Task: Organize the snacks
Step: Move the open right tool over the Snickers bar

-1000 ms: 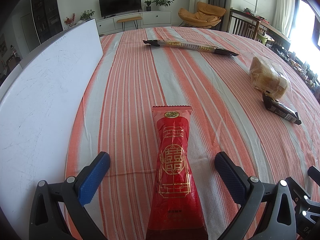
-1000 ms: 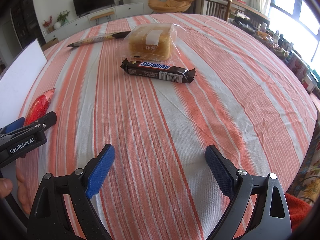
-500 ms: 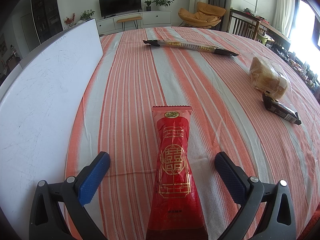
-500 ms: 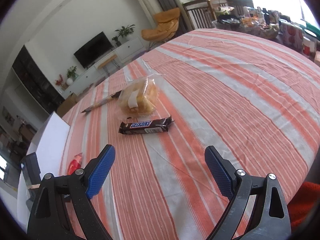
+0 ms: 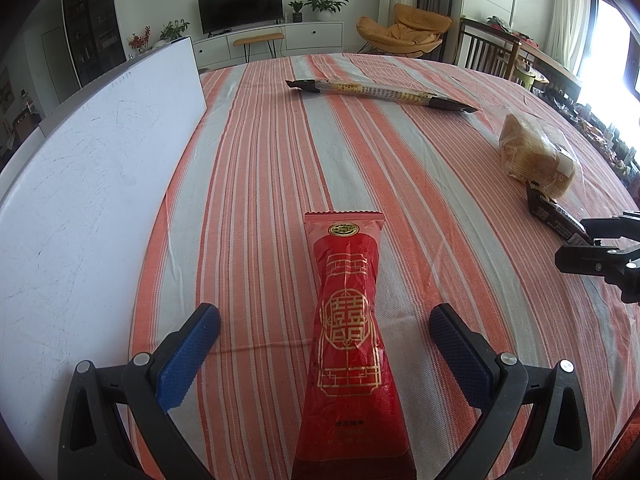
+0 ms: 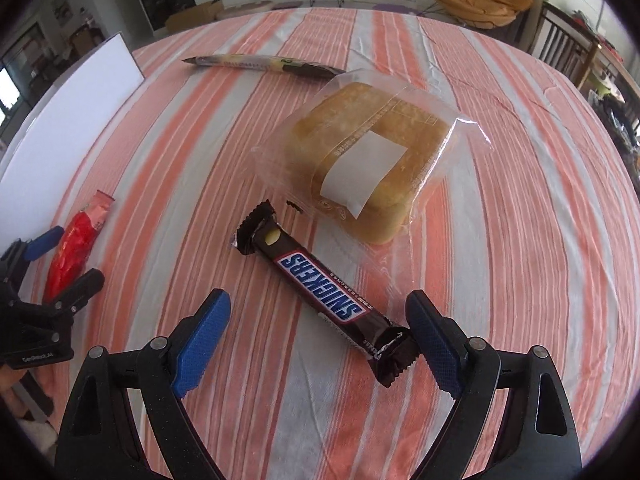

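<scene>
Our right gripper (image 6: 318, 336) has swung down from a high view of the table to hover over the Snickers bar (image 6: 320, 290). Its jaws are spread wide, the bar's near end just beside the right finger, nothing gripped. We judge this bar the next pick. Our left gripper (image 5: 324, 344) has not moved: released, straddling the red packet (image 5: 350, 336). Farther off lie the bagged bread (image 6: 368, 160), touching the bar's far end, then 1 long stick snack (image 6: 264, 65).
</scene>
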Motion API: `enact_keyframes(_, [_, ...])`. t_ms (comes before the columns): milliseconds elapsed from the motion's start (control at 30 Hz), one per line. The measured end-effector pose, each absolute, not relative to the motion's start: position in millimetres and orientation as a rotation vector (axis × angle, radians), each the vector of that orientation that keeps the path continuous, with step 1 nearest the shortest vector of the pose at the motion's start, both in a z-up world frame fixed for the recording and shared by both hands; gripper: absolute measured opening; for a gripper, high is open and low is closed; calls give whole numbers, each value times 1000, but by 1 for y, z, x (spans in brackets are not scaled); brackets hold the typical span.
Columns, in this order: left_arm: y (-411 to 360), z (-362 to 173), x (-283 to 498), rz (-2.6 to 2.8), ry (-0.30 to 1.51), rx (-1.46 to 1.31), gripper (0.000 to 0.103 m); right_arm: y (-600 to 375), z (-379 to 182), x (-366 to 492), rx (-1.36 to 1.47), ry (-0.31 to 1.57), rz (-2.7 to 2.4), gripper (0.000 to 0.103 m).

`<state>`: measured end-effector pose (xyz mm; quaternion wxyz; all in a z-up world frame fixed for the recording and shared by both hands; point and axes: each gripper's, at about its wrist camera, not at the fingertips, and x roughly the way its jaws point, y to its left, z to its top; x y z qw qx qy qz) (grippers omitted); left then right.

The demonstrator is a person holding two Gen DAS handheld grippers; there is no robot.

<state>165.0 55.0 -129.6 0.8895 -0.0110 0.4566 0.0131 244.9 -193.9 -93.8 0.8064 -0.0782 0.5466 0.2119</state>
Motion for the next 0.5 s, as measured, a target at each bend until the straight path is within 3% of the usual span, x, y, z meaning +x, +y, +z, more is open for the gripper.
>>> enact_keyframes(133, [55,-130,165,27,949,-23,103,-202,-81,216,-9,1201,646,90])
enact_keyframes(300, [56,-129,166,28,949,-23,103,-223,-76,208,100,1155,475,90])
enact_keyframes(500, [56,-130,166,28,949,-23,103,-192,-88,211,-86,1085,309,90])
